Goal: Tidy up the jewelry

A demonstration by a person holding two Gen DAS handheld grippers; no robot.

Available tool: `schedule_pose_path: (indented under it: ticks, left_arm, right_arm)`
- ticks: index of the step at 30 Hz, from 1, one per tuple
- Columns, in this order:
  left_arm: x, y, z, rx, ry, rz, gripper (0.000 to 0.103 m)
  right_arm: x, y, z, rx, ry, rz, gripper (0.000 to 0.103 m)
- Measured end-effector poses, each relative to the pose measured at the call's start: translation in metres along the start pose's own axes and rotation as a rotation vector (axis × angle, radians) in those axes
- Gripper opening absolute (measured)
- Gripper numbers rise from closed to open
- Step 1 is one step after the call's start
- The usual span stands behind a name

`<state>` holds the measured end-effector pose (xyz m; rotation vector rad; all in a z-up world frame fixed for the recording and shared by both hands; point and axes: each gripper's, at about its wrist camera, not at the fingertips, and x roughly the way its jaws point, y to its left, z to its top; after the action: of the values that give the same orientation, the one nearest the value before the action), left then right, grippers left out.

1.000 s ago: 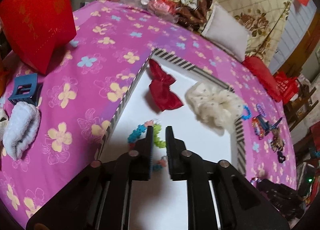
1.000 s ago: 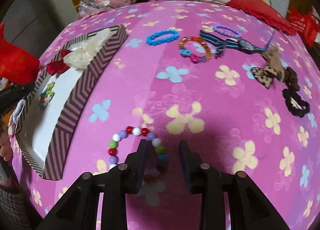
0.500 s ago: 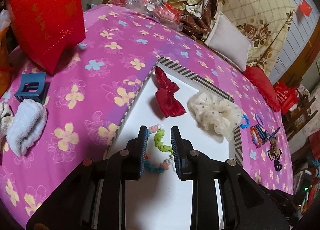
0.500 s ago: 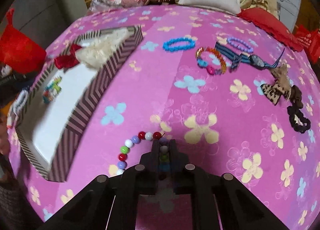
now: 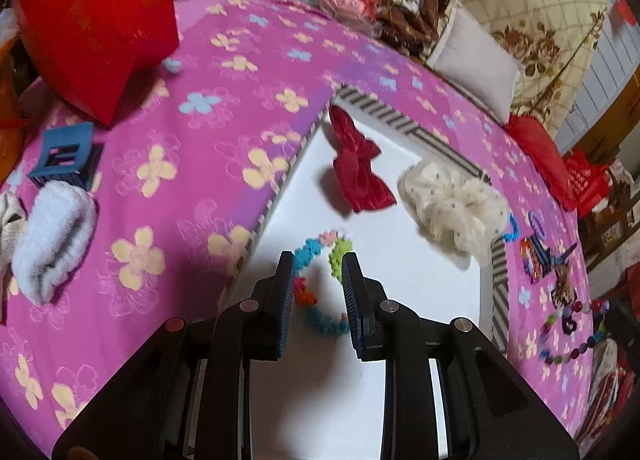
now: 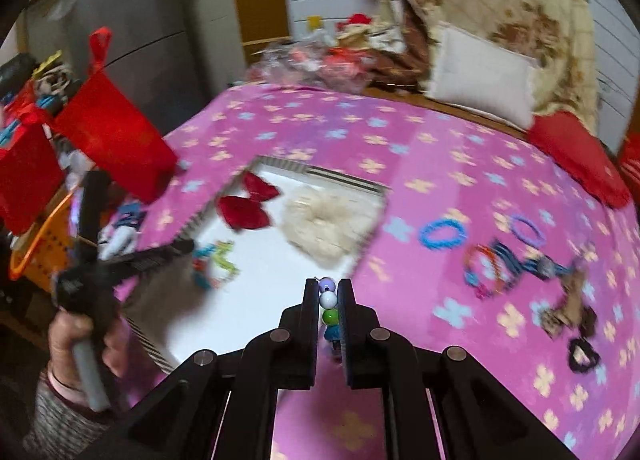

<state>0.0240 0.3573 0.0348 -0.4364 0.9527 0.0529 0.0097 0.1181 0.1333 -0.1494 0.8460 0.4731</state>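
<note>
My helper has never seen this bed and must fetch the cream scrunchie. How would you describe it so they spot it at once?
On the pink flowered bedspread lies a shallow white box with a striped rim. At the box's far end, right of a red velvet bow, sits the cream scrunchie. It is the only pale, puffy, dotted ruffle there; the colourful bracelet lies nearer, by the left claw.

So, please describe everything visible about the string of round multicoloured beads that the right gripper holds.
The string of round multicoloured beads is pinched between the black pads of the right gripper, which is shut on it. Lilac, white, green and blue glossy beads, plastic by their look, show in a line between the pads. In the left wrist view the rest hangs as a loop of red, green, white, purple and blue beads above the pink flowered cloth, beside the striped white-floored box.
</note>
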Motion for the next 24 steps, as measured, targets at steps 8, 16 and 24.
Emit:
schedule_pose_path:
  ticks: [8, 16, 24]
  left_arm:
    - [0.022, -0.002, 0.001, -0.008, 0.083, -0.006, 0.022]
    - [0.028, 0.004, 0.014, -0.069, 0.068, -0.089, 0.022]
    - [0.014, 0.003, 0.017, -0.062, 0.046, -0.109, 0.024]
  right_arm:
    - [0.073, 0.058, 0.022, -0.067, 0.098, 0.038, 0.008]
    - [0.123, 0.049, 0.035, 0.046, 0.155, 0.086, 0.008]
    - [0.151, 0.029, 0.015, 0.072, 0.238, 0.008, 0.01]
